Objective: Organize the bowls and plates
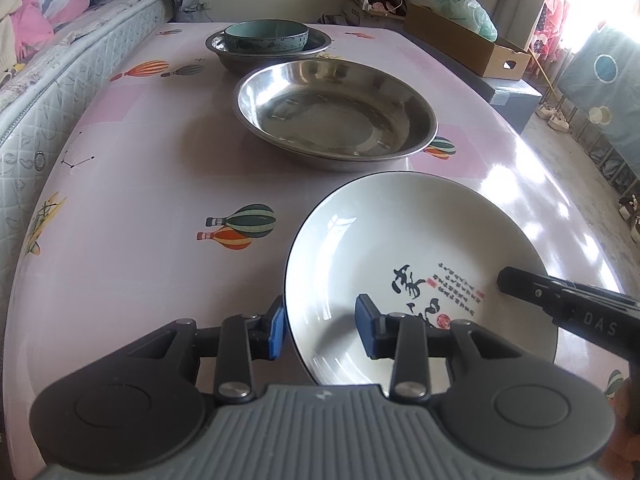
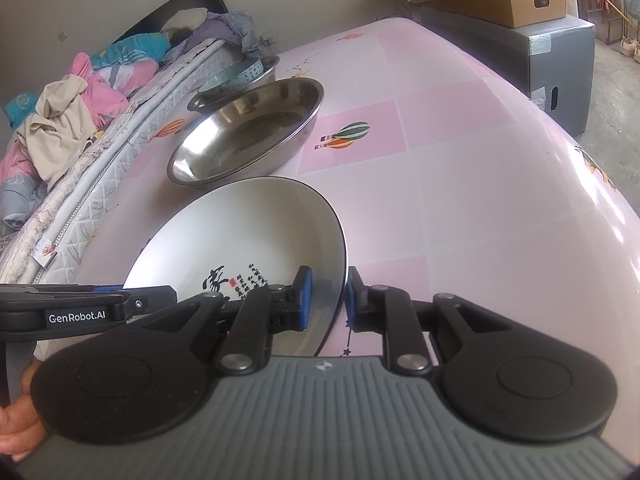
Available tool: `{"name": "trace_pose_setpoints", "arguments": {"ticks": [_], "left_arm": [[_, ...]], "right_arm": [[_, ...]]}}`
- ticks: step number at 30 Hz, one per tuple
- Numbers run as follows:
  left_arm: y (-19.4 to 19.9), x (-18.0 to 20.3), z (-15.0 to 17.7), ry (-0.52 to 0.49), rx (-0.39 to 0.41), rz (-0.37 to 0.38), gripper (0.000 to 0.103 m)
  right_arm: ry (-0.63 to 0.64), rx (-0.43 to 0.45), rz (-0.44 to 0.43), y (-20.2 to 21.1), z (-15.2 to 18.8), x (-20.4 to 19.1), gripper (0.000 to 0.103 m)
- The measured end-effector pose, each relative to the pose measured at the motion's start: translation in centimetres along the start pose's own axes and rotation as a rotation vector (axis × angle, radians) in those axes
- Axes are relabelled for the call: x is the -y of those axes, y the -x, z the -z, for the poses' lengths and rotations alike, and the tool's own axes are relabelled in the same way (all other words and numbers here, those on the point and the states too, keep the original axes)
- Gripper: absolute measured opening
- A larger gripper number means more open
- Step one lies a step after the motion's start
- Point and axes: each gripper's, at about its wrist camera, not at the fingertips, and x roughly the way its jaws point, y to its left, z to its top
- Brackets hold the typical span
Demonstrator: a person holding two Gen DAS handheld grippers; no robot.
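Observation:
A white ceramic plate (image 1: 400, 248) with black calligraphy sits near the table's front; it also shows in the right wrist view (image 2: 248, 232). My left gripper (image 1: 320, 330) is open and straddles the plate's left rim, one pad outside and one inside. My right gripper (image 2: 326, 298) is open and straddles the plate's right rim; its finger also shows in the left wrist view (image 1: 560, 300). Beyond the plate lies a large steel dish (image 1: 336, 112), and behind it a teal bowl (image 1: 266, 36) stands inside a second steel dish (image 1: 240, 54).
The table (image 1: 132, 200) has a pink cloth with balloon prints. A mattress (image 1: 60, 72) with piled clothes borders its left side. A cardboard box (image 1: 468, 44) on a grey cabinet stands at the far right.

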Motion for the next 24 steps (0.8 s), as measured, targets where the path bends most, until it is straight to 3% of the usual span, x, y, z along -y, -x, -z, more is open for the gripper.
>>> {"name": "trace_pose_setpoints", "arguments": {"ticks": [24], "left_arm": [[0.21,0.30,0.32,-0.012,0.014,0.003,0.041]], "right_arm": [[0.008,0.005,0.008,-0.08,0.16,-0.14,0.021]]}}
